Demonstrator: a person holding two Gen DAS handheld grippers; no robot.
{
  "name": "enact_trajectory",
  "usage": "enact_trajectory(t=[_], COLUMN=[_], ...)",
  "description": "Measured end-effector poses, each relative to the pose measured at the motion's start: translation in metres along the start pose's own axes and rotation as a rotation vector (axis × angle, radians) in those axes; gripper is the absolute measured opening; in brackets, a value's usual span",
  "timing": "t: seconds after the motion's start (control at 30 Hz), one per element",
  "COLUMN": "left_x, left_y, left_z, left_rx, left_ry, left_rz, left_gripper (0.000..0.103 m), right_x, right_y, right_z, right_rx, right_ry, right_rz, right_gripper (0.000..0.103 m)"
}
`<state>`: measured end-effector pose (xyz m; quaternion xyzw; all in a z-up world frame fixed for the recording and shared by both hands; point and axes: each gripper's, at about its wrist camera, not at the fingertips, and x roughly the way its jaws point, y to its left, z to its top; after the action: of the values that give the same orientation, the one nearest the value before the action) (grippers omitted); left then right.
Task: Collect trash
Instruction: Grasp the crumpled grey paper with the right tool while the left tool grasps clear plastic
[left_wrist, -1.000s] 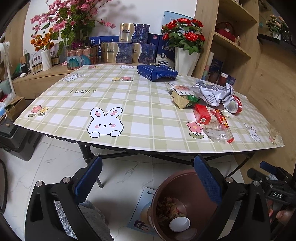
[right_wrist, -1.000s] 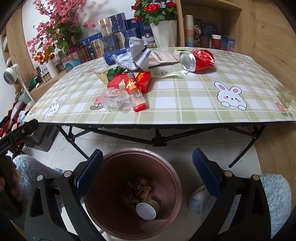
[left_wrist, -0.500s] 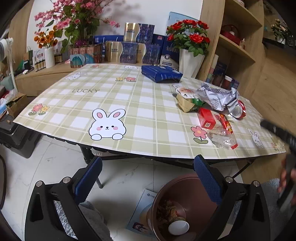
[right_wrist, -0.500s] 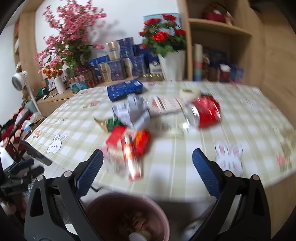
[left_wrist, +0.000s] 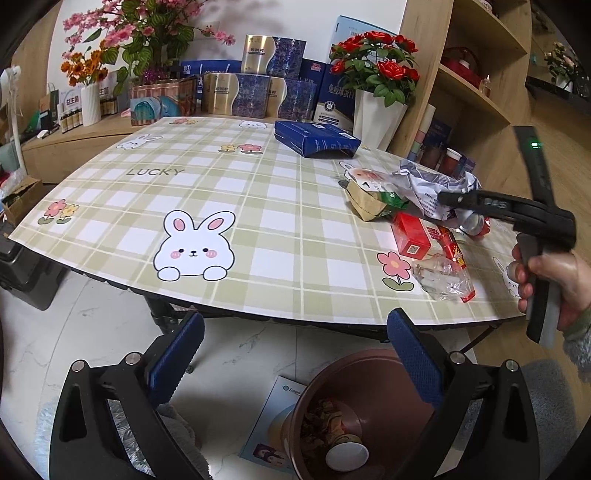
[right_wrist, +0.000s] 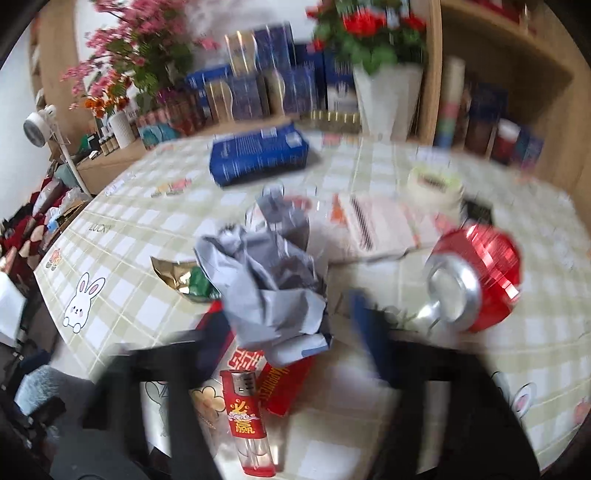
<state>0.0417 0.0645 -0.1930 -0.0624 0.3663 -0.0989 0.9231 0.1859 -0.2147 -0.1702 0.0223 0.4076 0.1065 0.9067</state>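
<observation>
A pile of trash lies on the checked table (left_wrist: 258, 206): crumpled grey paper (right_wrist: 266, 284), a crushed red can (right_wrist: 476, 280), a red lighter (right_wrist: 247, 417), a red carton (left_wrist: 410, 236), a gold-green wrapper (left_wrist: 373, 203) and clear plastic (left_wrist: 443, 277). My right gripper (right_wrist: 288, 339) is open, its blurred fingers on either side of the grey paper; it also shows in the left wrist view (left_wrist: 458, 201). My left gripper (left_wrist: 295, 354) is open and empty, low in front of the table, above a brown trash bin (left_wrist: 369, 417) holding scraps and a paper cup.
A blue box (left_wrist: 317, 138) lies at the table's far side. Flower vases (left_wrist: 376, 118) and gift boxes (left_wrist: 236, 94) stand behind it. Wooden shelves (left_wrist: 472, 96) stand at the right. A booklet (left_wrist: 269, 424) lies on the floor by the bin.
My right gripper rose from over the bin and moved forward over the table to the grey paper. My left gripper stayed nearly still, open.
</observation>
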Motion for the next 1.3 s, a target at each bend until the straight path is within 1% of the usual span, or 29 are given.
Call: enact_trajectory(t=[0.03,0.1,0.17,0.23,0.33,0.4,0.47,0.57,0.63,0.7,0.8,0.87,1.0,1.03,1.1,1.13,1.17,1.2,1.23,1.27,1.3], left_x=[0.001,0.001,0.002,0.004,0.007,0.008,0.011,0.019,0.027,0.035,0.048,0.060,0.083,0.089,0.097,0.099,0.097,0.097,0.095,0.094,0.092], left_y=[-0.001,-0.001,-0.003,-0.006,-0.014,-0.025,-0.038,-0.067,-0.088,-0.106,-0.124,-0.132,-0.138,-0.137,-0.132,-0.130,-0.128,-0.128,-0.129,-0.129,-0.126], left_z=[0.000,0.000,0.000,0.000,0.002,0.005,0.008,0.015,0.022,0.026,0.029,0.032,0.034,0.033,0.032,0.031,0.031,0.031,0.031,0.032,0.033], left_rx=[0.001,0.002,0.009,0.018,0.038,0.066,0.097,0.160,0.196,0.225,0.254,0.254,0.244,0.236,0.216,0.205,0.207,0.219,0.247,0.250,0.240], left_ry=[0.002,0.005,0.007,0.019,0.031,0.027,0.027,0.041,0.052,0.061,0.079,0.100,0.150,0.165,0.194,0.206,0.191,0.198,0.203,0.209,0.208], left_rz=[-0.005,-0.015,-0.020,-0.022,-0.030,-0.047,-0.063,-0.113,-0.152,-0.174,-0.181,-0.183,-0.151,-0.139,-0.139,-0.147,-0.153,-0.163,-0.148,-0.160,-0.176], left_gripper=[0.097,0.097,0.097,0.097,0.097,0.097,0.097,0.097,0.097,0.097,0.097,0.097,0.096,0.094,0.081,0.080,0.063,0.047,0.042,0.037,0.035], right_x=[-0.002,-0.018,-0.034,-0.058,-0.087,-0.100,-0.109,-0.122,-0.129,-0.135,-0.141,-0.145,-0.152,-0.154,-0.156,-0.156,-0.156,-0.156,-0.156,-0.155,-0.155], right_y=[-0.001,0.002,0.006,0.007,0.004,0.001,-0.003,-0.014,-0.023,-0.030,-0.038,-0.041,-0.043,-0.043,-0.044,-0.044,-0.044,-0.044,-0.043,-0.043,-0.041], right_z=[-0.001,-0.003,-0.004,-0.008,-0.023,-0.035,-0.050,-0.078,-0.092,-0.104,-0.116,-0.120,-0.124,-0.124,-0.125,-0.126,-0.126,-0.127,-0.127,-0.128,-0.129], right_rx=[0.013,0.010,-0.011,-0.001,0.023,0.038,0.062,0.117,0.148,0.171,0.192,0.198,0.199,0.200,0.204,0.206,0.208,0.210,0.210,0.210,0.207], right_ry=[-0.008,-0.084,-0.144,-0.225,-0.291,-0.310,-0.310,-0.302,-0.296,-0.292,-0.289,-0.292,-0.302,-0.305,-0.309,-0.309,-0.309,-0.306,-0.305,-0.304,-0.302], right_rz=[0.006,0.029,0.003,-0.002,-0.017,-0.038,-0.057,-0.088,-0.095,-0.110,-0.126,-0.133,-0.136,-0.135,-0.131,-0.129,-0.127,-0.125,-0.123,-0.122,-0.120], right_gripper=[0.038,0.037,0.037,0.037,0.037,0.037,0.037,0.037,0.037,0.037,0.037,0.037,0.037,0.037,0.037,0.037,0.037,0.037,0.037,0.037,0.037])
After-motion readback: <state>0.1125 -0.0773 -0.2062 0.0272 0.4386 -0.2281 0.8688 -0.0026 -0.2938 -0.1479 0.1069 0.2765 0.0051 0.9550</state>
